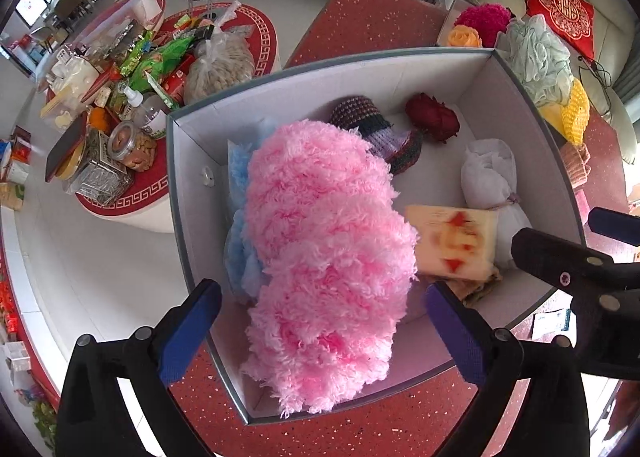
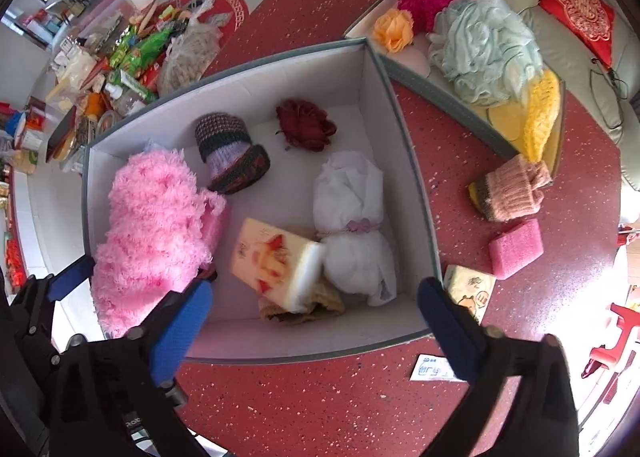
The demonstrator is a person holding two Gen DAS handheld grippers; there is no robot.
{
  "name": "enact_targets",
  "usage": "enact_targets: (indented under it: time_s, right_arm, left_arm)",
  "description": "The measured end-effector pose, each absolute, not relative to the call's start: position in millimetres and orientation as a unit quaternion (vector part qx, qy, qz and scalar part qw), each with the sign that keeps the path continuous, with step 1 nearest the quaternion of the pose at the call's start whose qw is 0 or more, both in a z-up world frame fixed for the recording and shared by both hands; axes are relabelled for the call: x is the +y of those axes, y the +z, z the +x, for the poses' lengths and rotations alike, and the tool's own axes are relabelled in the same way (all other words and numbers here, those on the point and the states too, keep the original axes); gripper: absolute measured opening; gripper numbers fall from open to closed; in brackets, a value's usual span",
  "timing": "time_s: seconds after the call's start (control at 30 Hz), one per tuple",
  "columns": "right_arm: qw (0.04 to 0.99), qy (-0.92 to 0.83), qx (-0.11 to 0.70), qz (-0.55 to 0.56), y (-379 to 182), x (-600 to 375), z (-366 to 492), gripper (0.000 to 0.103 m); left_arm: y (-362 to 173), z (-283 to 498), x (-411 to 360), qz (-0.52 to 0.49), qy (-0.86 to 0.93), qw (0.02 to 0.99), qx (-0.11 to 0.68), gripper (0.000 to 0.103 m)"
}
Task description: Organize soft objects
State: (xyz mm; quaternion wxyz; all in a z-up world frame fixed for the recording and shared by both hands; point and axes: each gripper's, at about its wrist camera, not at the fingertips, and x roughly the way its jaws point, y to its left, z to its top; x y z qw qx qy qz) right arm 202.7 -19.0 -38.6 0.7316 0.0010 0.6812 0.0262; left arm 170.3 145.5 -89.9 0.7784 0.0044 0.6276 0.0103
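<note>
An open box [image 1: 320,57] with white walls stands on the red table. A fluffy pink piece [image 1: 320,257] lies in it over a pale blue one [image 1: 240,177]. My left gripper [image 1: 322,333] is open, its pads on either side of the pink piece and clear of it. Further in are a striped knitted hat [image 2: 230,153], a dark red cloth rose [image 2: 304,125] and a tied white cloth bundle [image 2: 352,225]. A blurred tissue pack [image 2: 280,261] sits tilted in the box [image 2: 256,85]. Above it my right gripper [image 2: 314,333] is open and holds nothing.
A second tray [image 2: 460,105] at the back right holds a magenta pompom, an orange flower, a mint bath pouf [image 2: 484,45] and yellow knitwear. On the table lie a pink knitted piece [image 2: 512,193], a pink sponge [image 2: 516,249] and another tissue pack [image 2: 470,289]. A cluttered round table [image 1: 132,193] stands at the left.
</note>
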Motion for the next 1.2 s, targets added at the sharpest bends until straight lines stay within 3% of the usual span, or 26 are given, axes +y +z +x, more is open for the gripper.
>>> enact_targets:
  time_s: [0.27, 0.43, 1.2]
  right_arm:
    - [0.751, 0.021, 0.659, 0.016, -17, -28, 194, 0.103]
    - [0.765, 0.032, 0.642, 0.028, 10, -29, 184, 0.103]
    - [0.758, 0.044, 0.650, 0.026, 29, -22, 156, 0.103]
  left_arm:
    - [-40, 156, 147, -0.002, 0.008, 0.832, 0.554, 0.103]
    - [-30, 151, 163, -0.073, -0.012, 0.809, 0.584, 0.103]
    - [-21, 103, 160, -0.022, 0.036, 0.792, 0.609, 0.103]
